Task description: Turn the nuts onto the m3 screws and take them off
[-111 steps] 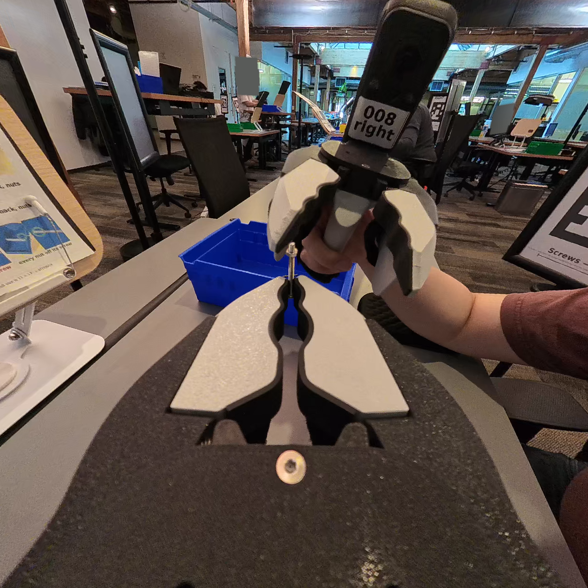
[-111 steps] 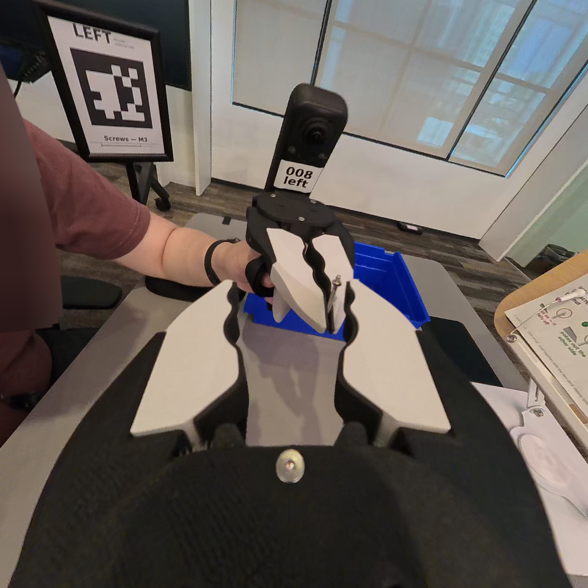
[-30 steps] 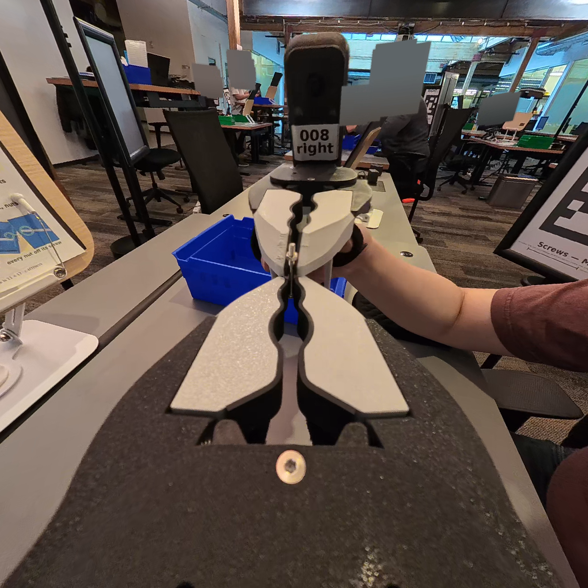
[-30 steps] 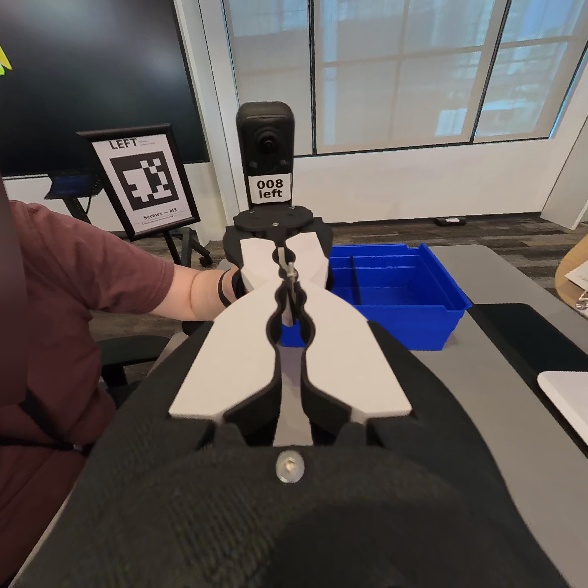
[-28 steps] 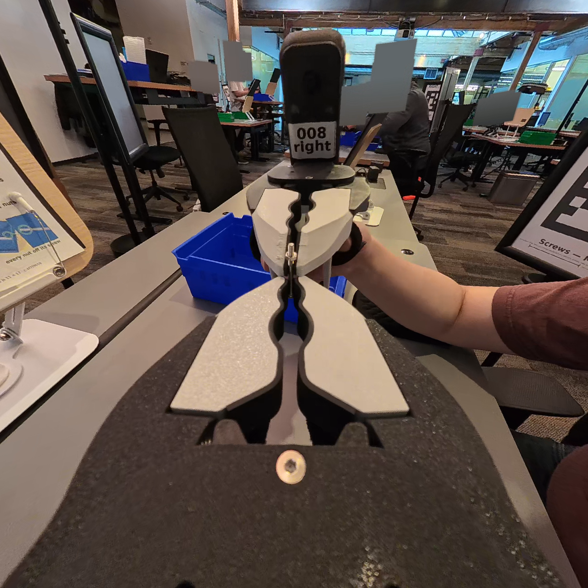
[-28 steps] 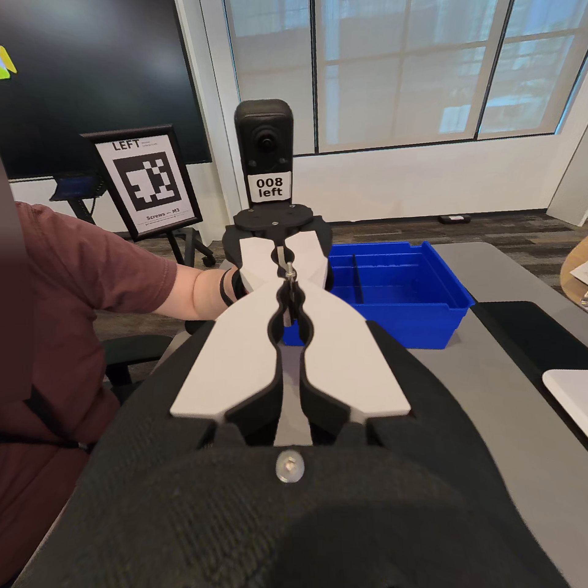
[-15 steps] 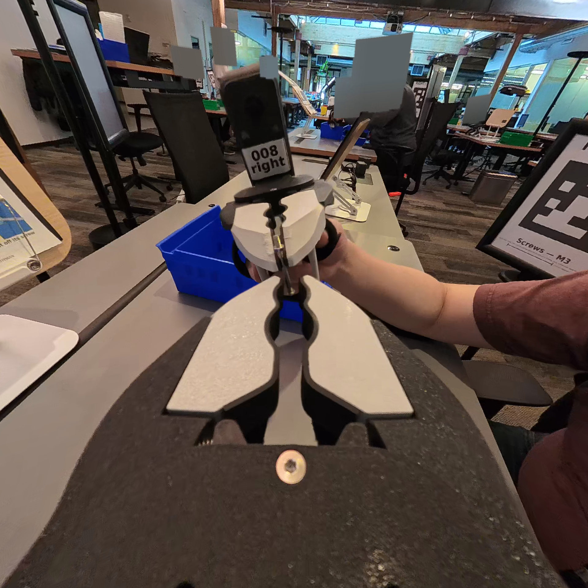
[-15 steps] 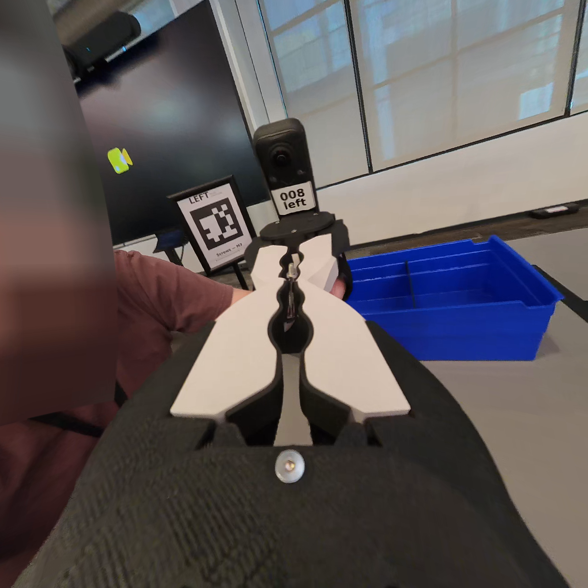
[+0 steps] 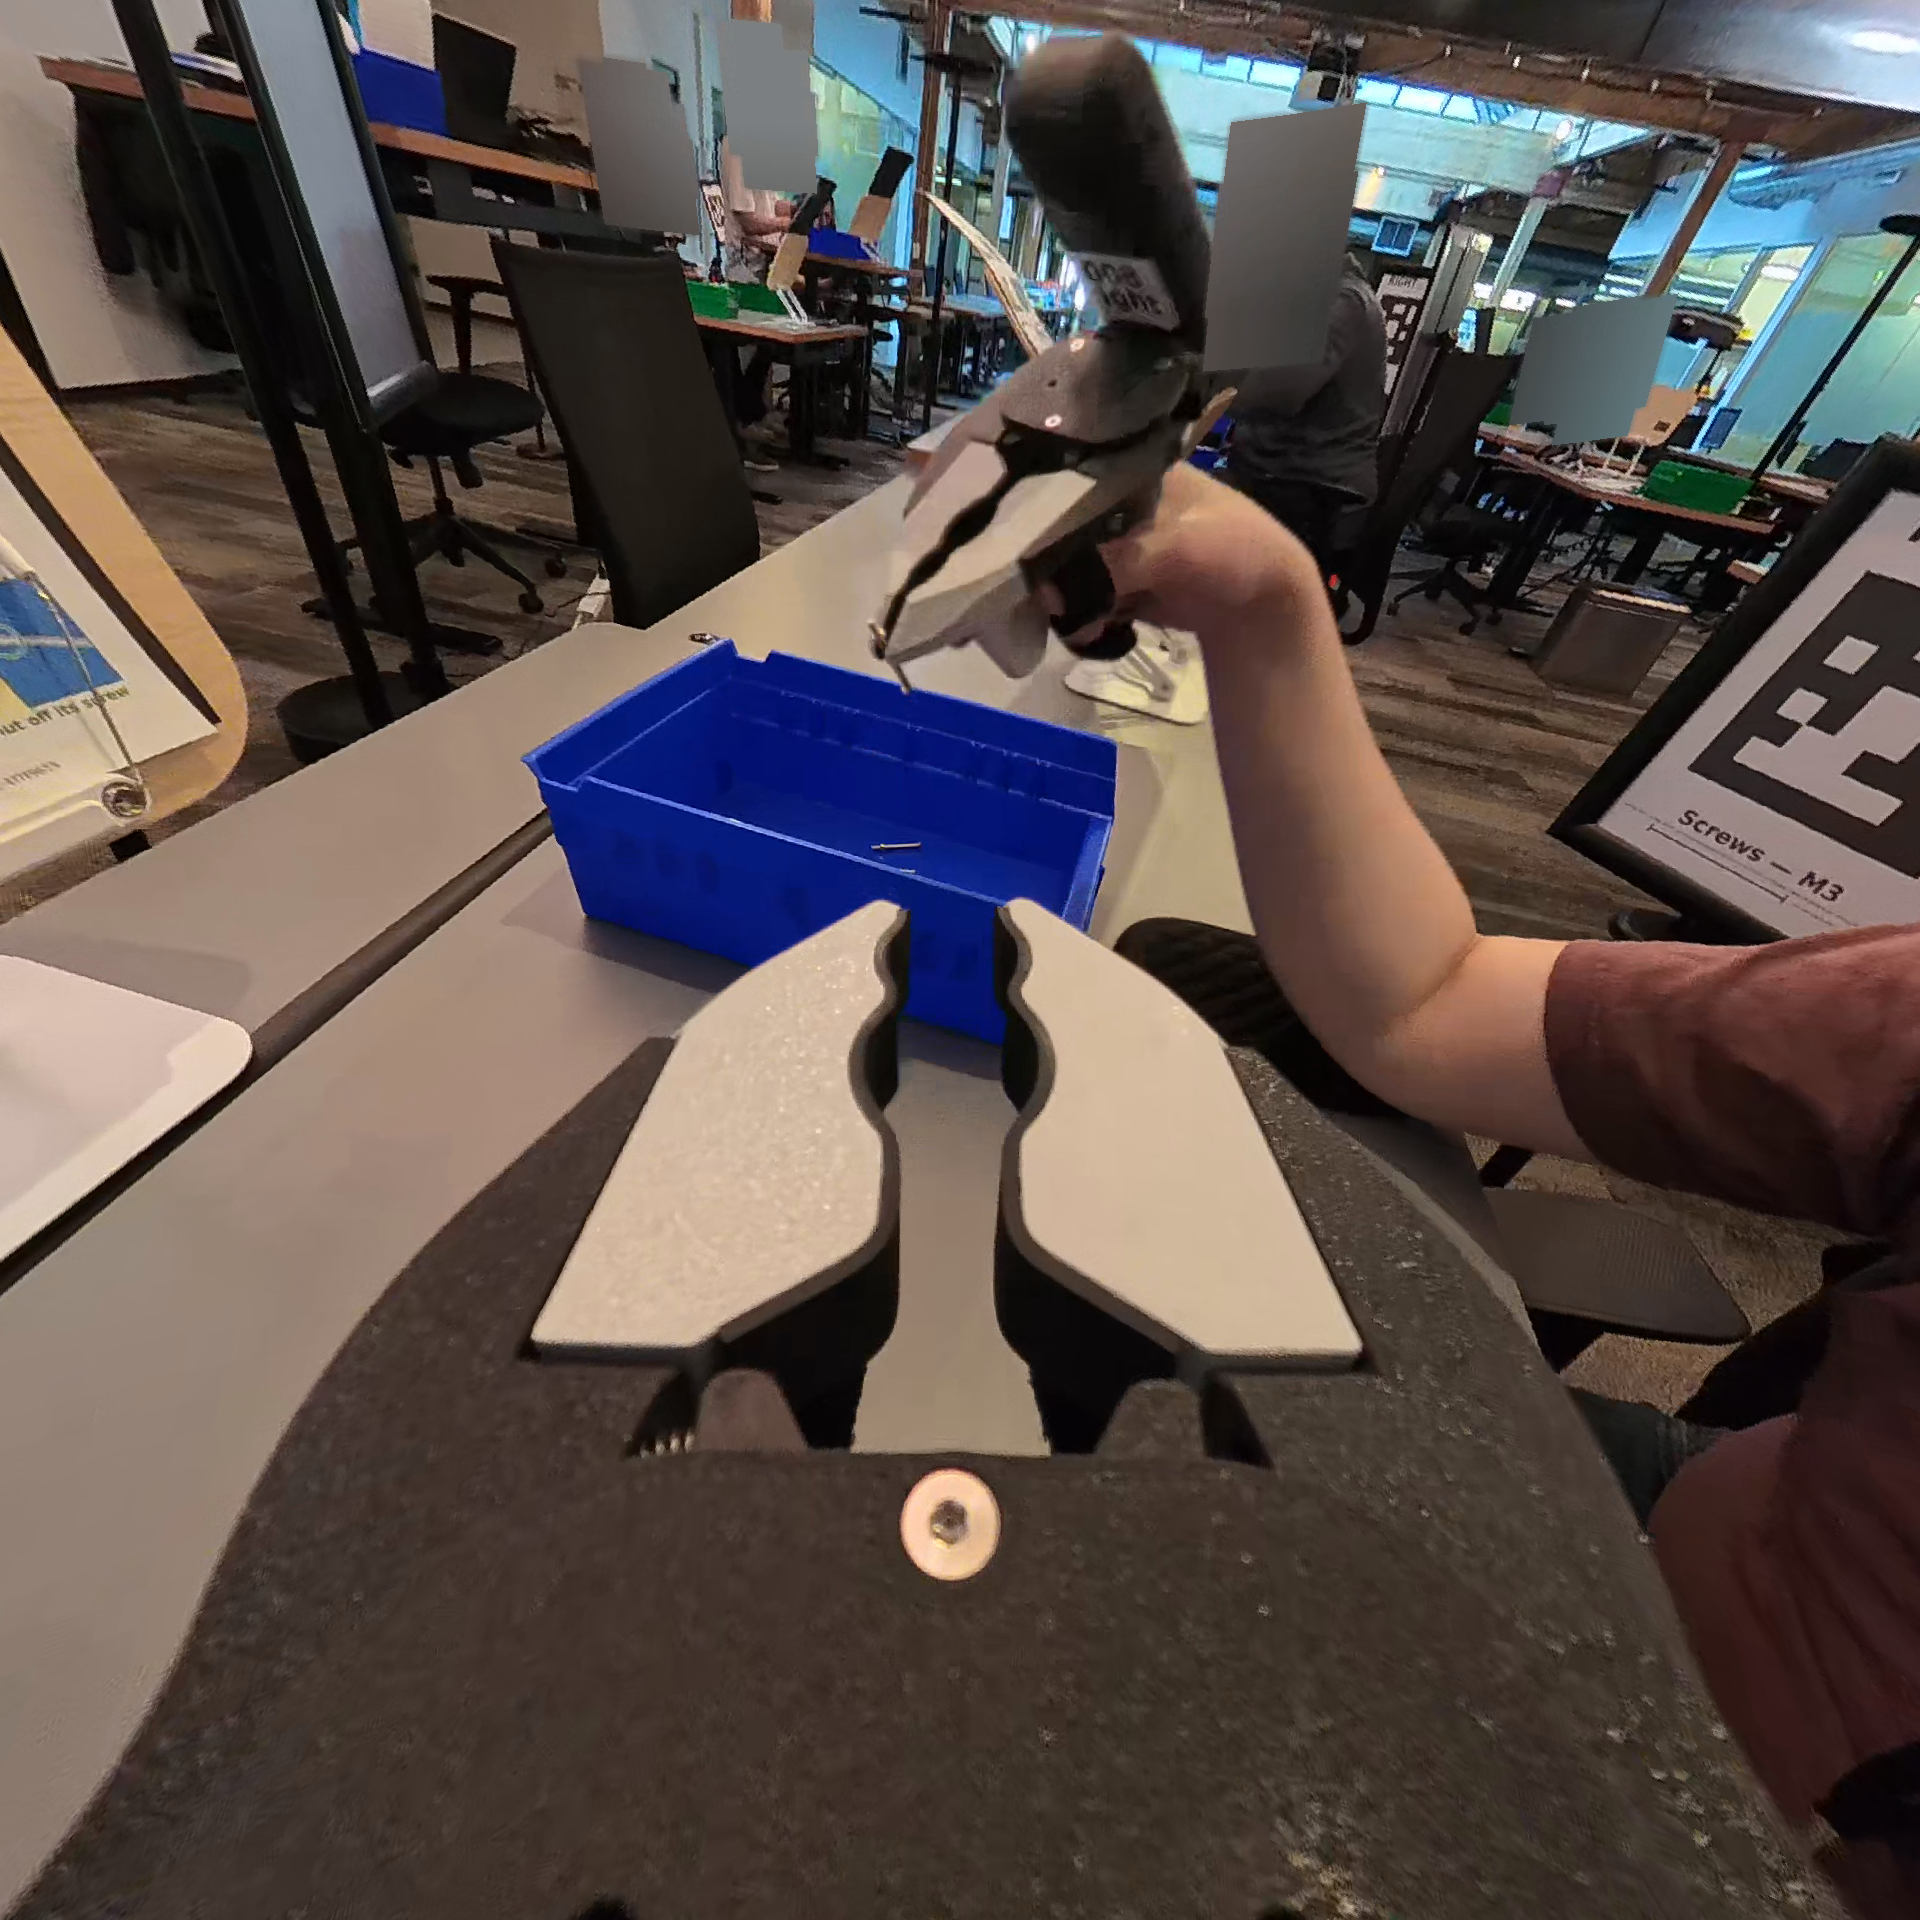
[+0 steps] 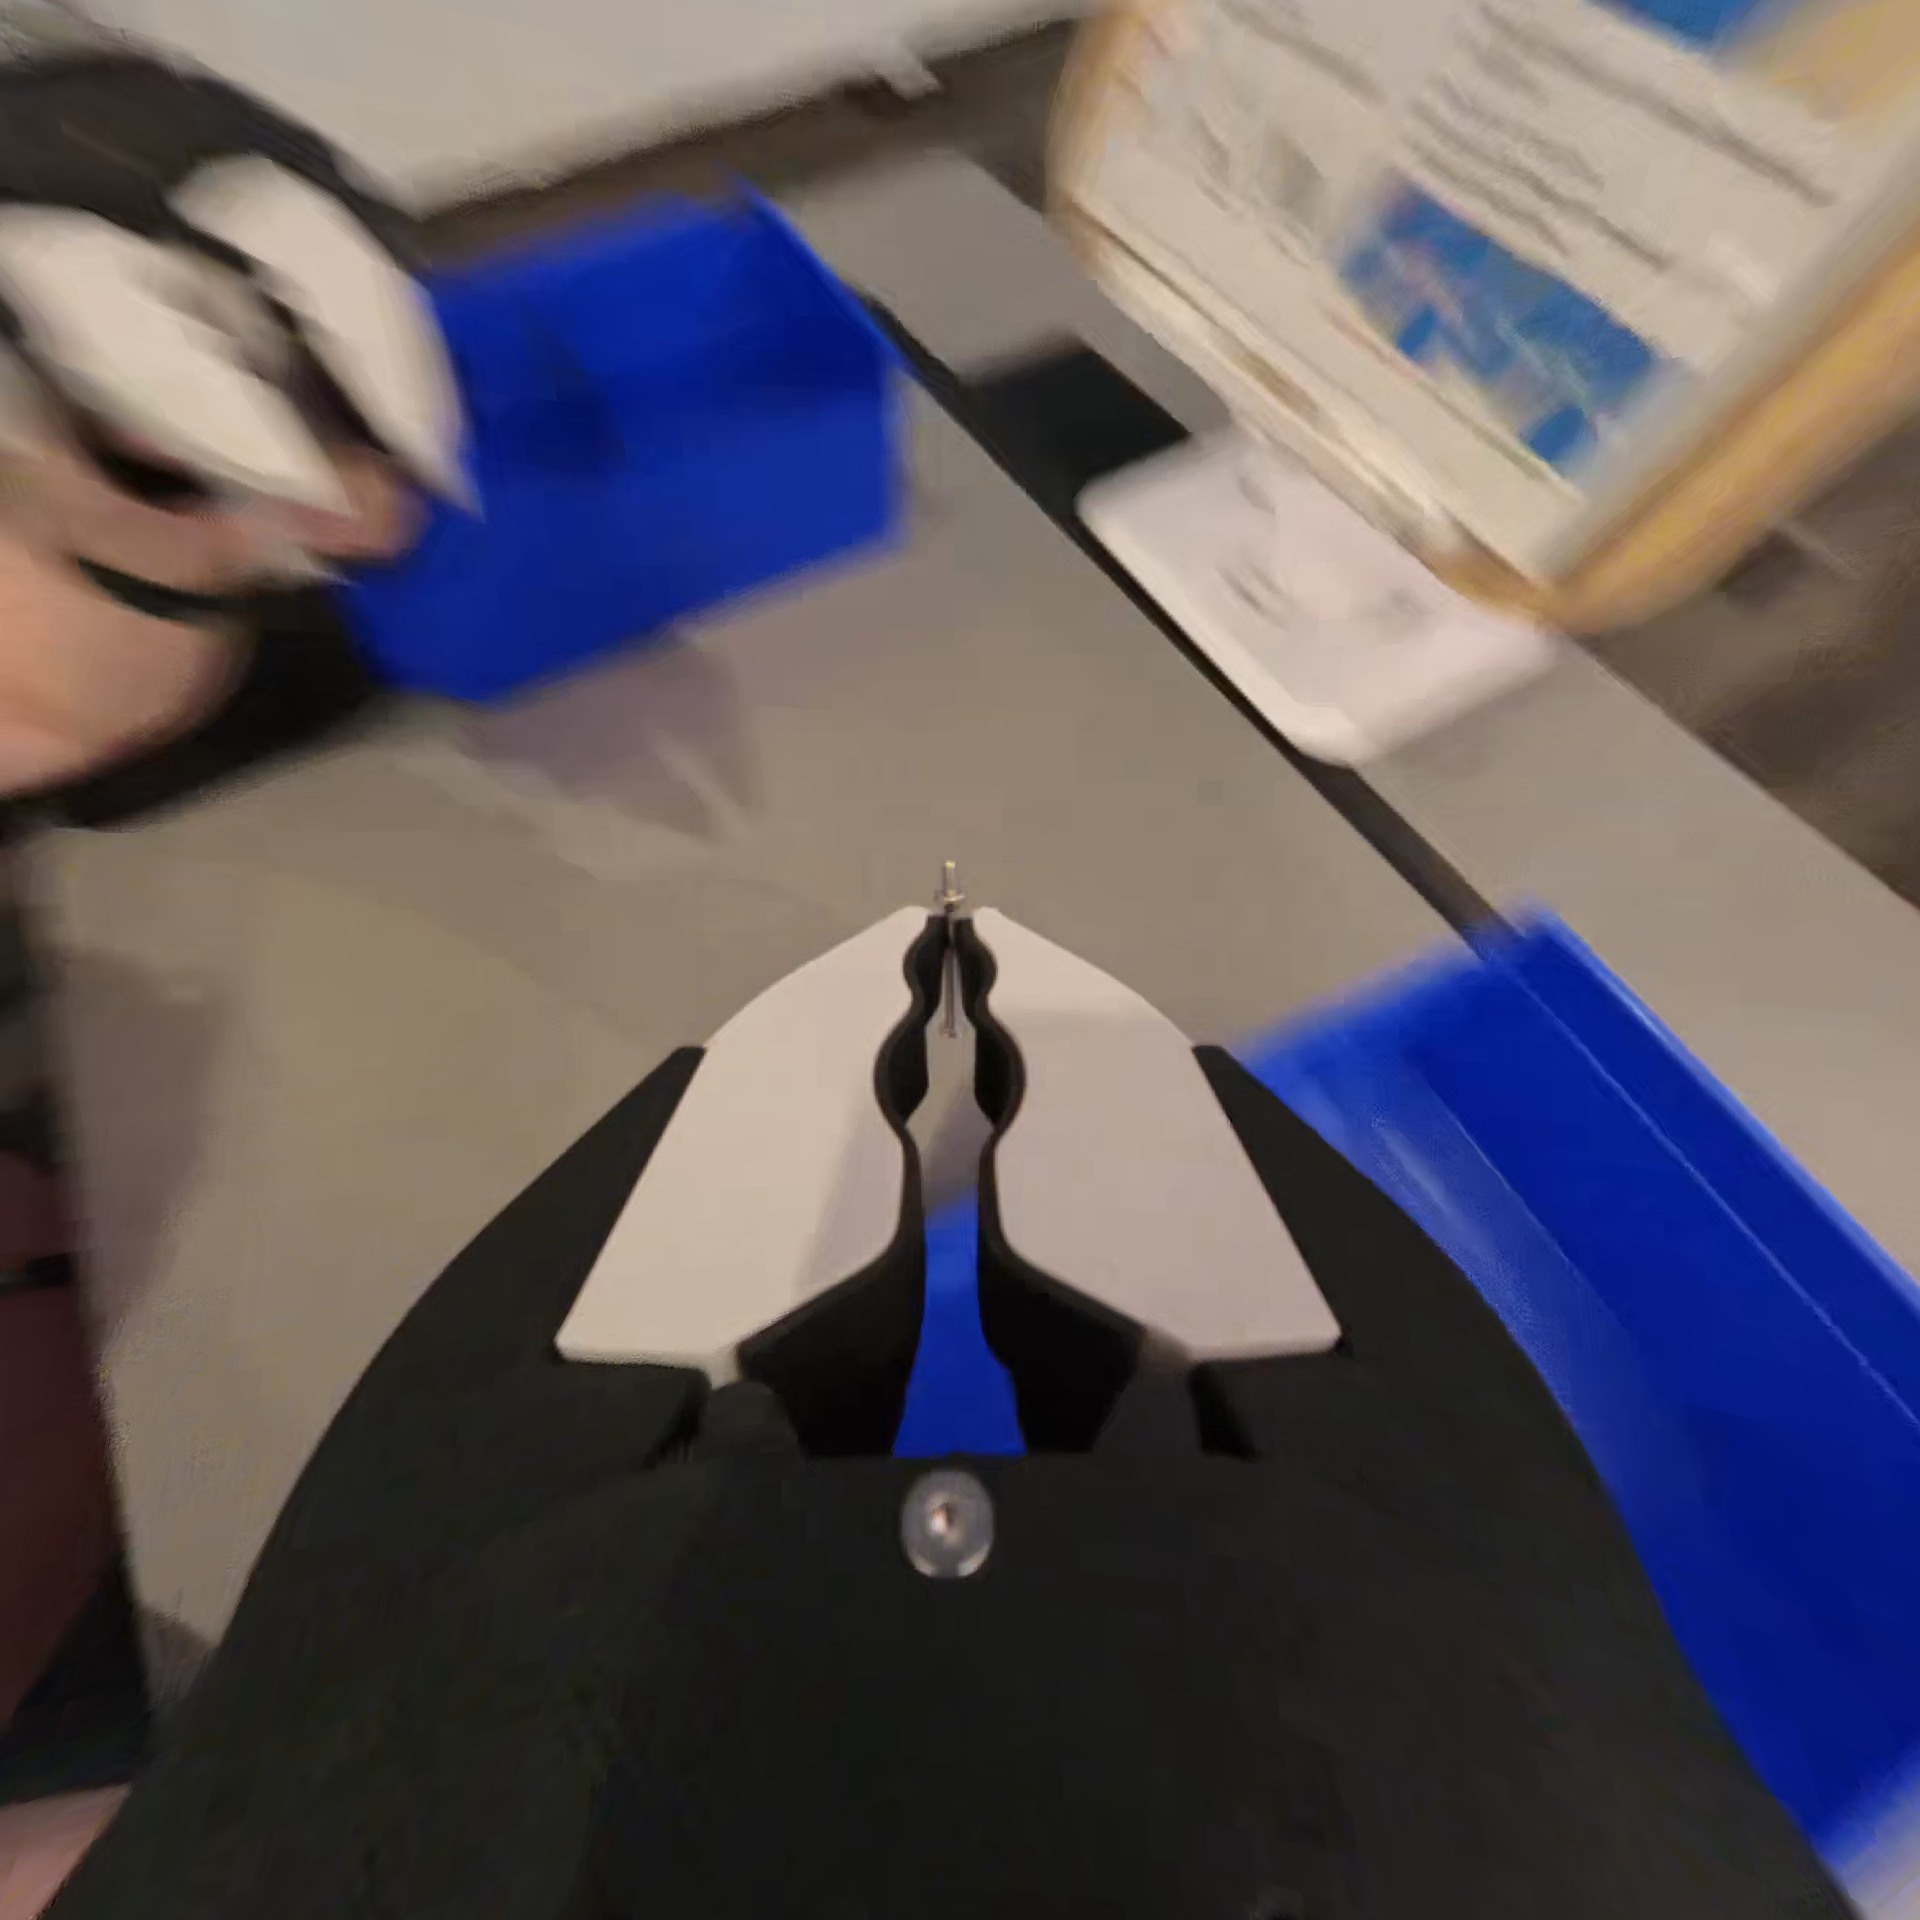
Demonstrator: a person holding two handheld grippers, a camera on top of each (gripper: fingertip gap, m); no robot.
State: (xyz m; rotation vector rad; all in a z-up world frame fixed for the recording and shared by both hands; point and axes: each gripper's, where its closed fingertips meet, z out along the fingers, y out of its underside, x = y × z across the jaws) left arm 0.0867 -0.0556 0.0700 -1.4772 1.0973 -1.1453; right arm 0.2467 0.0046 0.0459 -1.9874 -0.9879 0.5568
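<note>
Right gripper [image 10: 949, 914] pinching screw [image 10: 948, 961], above blue bin [image 9: 831, 800] rim

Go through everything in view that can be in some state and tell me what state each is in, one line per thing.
left gripper: open, empty, fingers apart.
right gripper: shut on a screw, raised above the bin.
held screw: clamped at the fingertips, a nut near its tip.
blue bin: upright on the table, open-topped.
loose screw: lying flat on the bin floor.
</note>
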